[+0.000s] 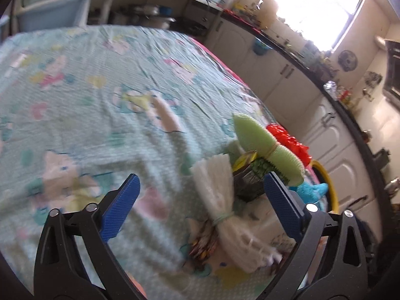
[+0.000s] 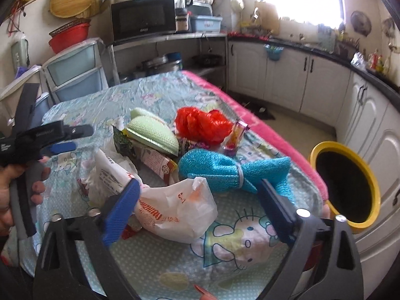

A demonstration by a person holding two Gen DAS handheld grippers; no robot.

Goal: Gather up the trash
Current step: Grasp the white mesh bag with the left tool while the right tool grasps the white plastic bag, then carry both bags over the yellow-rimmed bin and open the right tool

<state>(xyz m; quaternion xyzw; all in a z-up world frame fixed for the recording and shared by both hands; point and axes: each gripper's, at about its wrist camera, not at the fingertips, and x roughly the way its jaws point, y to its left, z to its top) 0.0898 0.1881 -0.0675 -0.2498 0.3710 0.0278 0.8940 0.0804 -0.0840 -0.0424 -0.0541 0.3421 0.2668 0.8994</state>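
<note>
left wrist view: the left gripper [image 1: 200,197], black-framed with blue textured pads, stands with its jaws wide apart and nothing between them, above a table covered by a pale green cartoon-print cloth [image 1: 100,87]. beyond its fingers a white foam-net bundle tied with a green band [image 1: 220,200] lies on the cloth, with a crumpled multicoloured wrapper [image 1: 202,242] just beside it. behind these sit a light green foam-net roll [image 1: 265,147], a crumpled red plastic bag [image 1: 292,140], a dark printed packet [image 1: 247,182] and a blue foam-net piece [image 1: 312,190]. this view is motion-blurred.

right wrist view: the right gripper [image 2: 198,195], of the same build, is also spread wide and holds nothing. a crumpled white plastic bag with red lettering [image 2: 175,207] lies on the cloth [image 2: 225,245] between the pads, touching or just beside the left pad; which of the two cannot be told. the blue foam-net piece [image 2: 225,170], tied at its middle with a white band, lies just behind it. farther back the trash forms one pile: the light green foam-net roll [image 2: 152,135], the red plastic bag [image 2: 200,125], a small yellow and pink packet [image 2: 235,137] and a red and white carton [image 2: 160,165]. a yellow-rimmed round bin with a dark interior [image 2: 375,187] stands off the table's right edge, near the white cabinets [image 2: 287,75]. the left gripper [image 2: 62,137] appears at the frame's left, gripped by a hand [image 2: 32,187].
</note>
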